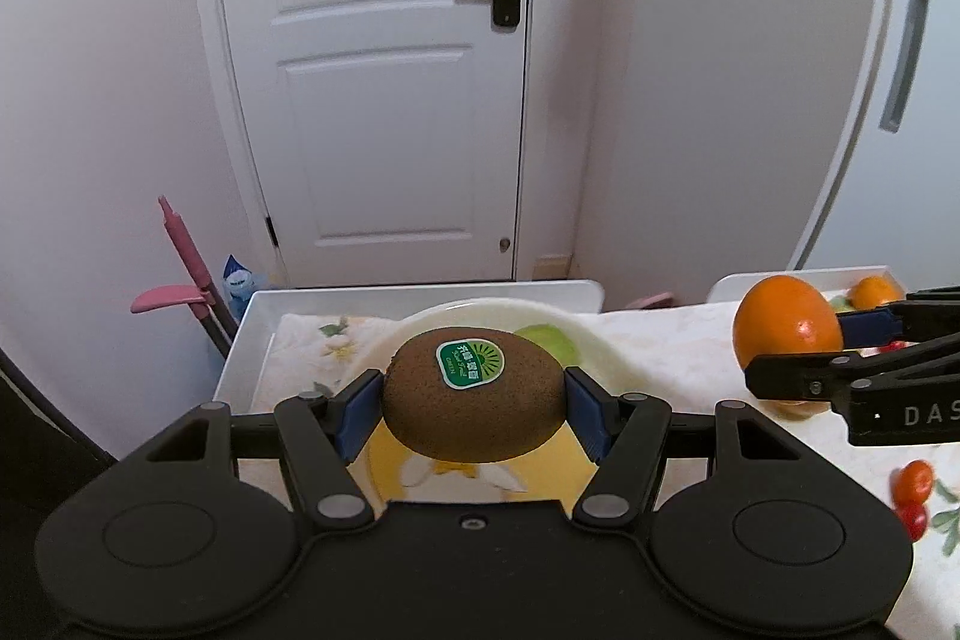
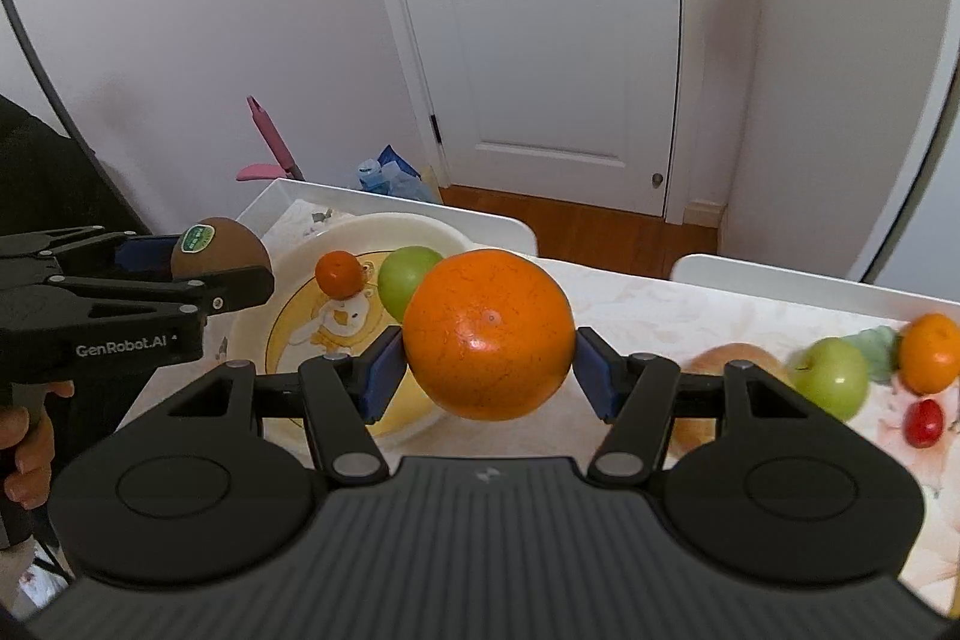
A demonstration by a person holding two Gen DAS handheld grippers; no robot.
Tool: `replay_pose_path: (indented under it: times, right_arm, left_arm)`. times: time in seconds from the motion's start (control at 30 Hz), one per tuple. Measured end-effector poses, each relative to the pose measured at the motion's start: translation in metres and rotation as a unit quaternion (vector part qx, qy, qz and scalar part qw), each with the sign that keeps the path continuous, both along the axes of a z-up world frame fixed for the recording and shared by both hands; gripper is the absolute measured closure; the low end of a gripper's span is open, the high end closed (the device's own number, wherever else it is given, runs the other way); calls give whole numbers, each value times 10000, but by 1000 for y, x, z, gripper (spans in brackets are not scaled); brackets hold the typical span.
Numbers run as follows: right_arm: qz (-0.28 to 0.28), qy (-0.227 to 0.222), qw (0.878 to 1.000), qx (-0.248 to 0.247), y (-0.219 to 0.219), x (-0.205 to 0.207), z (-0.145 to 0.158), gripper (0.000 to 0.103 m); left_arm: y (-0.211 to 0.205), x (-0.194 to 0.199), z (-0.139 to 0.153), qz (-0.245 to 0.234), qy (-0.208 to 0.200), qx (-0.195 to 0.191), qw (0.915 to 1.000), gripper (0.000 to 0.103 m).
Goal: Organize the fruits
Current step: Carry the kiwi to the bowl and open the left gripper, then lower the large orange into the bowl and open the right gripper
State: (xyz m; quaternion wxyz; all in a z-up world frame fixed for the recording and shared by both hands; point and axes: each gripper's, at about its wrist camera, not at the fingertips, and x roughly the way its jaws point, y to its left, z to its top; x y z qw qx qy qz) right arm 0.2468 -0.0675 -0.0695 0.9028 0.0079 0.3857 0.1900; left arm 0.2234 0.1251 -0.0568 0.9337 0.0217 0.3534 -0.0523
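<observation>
Two fruits in the air at once! The kiwi point(image 1: 474, 394), green sticker up, sits clamped between the blue pads of the left gripper point(image 1: 474, 403), hanging just above the near side of the white bowl point(image 2: 447, 235). Over on the other side, the big orange point(image 2: 487, 334) is pinched squarely in the right gripper point(image 2: 487, 370), carried above the surface near the bowl's right edge.

Progress check: the bowl already has a small tangerine point(image 2: 338, 273) and a green apple point(image 2: 408, 280) resting on its cartoon-printed bottom, so by my read the sorting is well underway but not finished. Out on the floral-cloth surface point(image 2: 660, 316), a second green apple point(image 2: 831, 379), another small orange point(image 2: 930, 352), a red cherry tomato point(image 2: 924, 422) and a blurred pale fruit behind the right fingers are waiting. The left view shows two more cherry tomatoes point(image 1: 913, 496) on the cloth.

Fingers: on both grippers they are spread about as wide as the fruit each one carries, pads pressing on either side of it, neither fruit touching bowl or surface. Both drops look pending.
</observation>
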Motion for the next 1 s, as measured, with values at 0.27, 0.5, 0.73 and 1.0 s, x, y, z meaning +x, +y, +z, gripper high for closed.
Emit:
replay_pose_path:
  times: [0.27,0.5,0.73,1.0]
  right_arm:
    - [-171,209,9996,-93,31,16,-17,27]
    - [-325,345,9987,-172,44,23,-27,27]
    - [-443,437,9979,-205,48,28,-33,27]
    - [-449,413,9978,-276,50,29,-30,27]
  left_arm:
    - [21,28,-32,-309,245,229,9990,35]
    - [26,42,-57,-701,436,498,9953,34]
    - [27,48,-70,-977,521,656,9917,33]
    - [32,36,-60,-1036,312,570,9925,8]
